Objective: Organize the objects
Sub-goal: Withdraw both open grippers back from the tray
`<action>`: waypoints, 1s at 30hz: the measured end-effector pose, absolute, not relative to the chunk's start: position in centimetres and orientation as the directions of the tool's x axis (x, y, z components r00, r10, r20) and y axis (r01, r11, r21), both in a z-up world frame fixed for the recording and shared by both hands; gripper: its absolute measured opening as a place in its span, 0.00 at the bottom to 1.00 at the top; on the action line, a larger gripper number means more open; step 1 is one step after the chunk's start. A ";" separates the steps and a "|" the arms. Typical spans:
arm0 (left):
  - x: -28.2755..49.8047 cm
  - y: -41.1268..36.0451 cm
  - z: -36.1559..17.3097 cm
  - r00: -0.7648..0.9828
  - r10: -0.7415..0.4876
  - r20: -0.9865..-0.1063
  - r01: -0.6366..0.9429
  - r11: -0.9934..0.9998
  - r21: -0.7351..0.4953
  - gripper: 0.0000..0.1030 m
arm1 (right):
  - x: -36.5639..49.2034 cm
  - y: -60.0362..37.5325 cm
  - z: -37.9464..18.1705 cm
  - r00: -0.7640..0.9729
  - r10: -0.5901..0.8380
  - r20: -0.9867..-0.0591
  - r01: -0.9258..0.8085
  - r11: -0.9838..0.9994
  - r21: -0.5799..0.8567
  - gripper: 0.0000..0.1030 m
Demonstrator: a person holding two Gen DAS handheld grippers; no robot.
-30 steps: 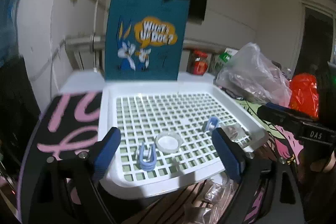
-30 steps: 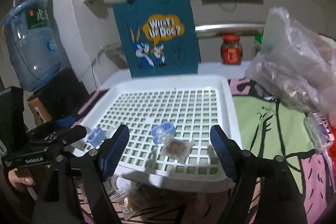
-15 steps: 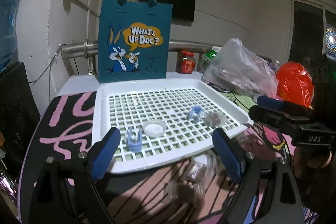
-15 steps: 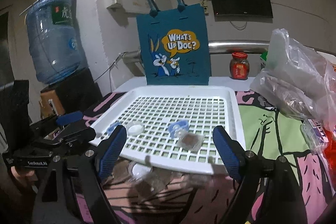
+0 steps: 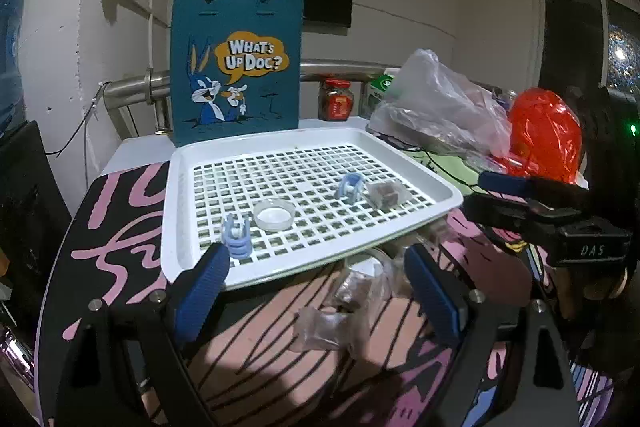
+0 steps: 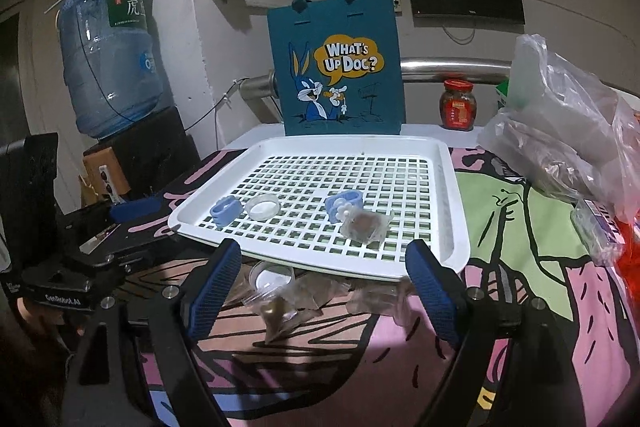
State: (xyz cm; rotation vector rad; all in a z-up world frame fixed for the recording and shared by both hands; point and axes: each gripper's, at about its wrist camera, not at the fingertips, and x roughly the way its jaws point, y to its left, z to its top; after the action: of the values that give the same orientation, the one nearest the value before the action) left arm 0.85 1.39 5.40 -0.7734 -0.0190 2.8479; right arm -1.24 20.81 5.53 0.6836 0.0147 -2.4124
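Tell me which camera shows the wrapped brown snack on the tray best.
The right wrist view: the wrapped brown snack lies near and central on the white tray, wrapper edges clear. The left wrist view shows it smaller, farther off to the right.

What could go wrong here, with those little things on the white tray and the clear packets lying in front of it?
1. The white tray overhangs the clear packets; reaching for them with the open right gripper might bump its rim and scatter the blue clips.
2. The packets are crinkly and partly tucked under the tray, so the fingers could slip off or snag two.
3. The left gripper is close by; both could collide.
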 end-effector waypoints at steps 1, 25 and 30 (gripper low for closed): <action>0.9 1.5 5.4 -0.844 0.189 -0.502 -0.183 -0.981 -0.061 0.88 | -1.2 20.8 5.5 -0.671 -0.567 -0.477 0.574 -0.805 0.150 0.82; 1.3 2.3 4.3 -0.792 0.214 -0.572 -0.216 -0.974 -0.066 0.88 | -1.1 22.2 4.0 -0.646 -0.516 -0.562 0.535 -0.831 0.148 0.82; 1.2 2.4 4.0 -0.773 0.222 -0.594 -0.222 -0.972 -0.075 0.88 | -1.1 22.2 3.8 -0.639 -0.510 -0.575 0.533 -0.833 0.148 0.82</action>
State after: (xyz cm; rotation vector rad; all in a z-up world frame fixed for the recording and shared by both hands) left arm 1.22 2.45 3.99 -0.9228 -0.0011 2.7551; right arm -1.07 22.22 3.80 0.8331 0.0474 -2.4172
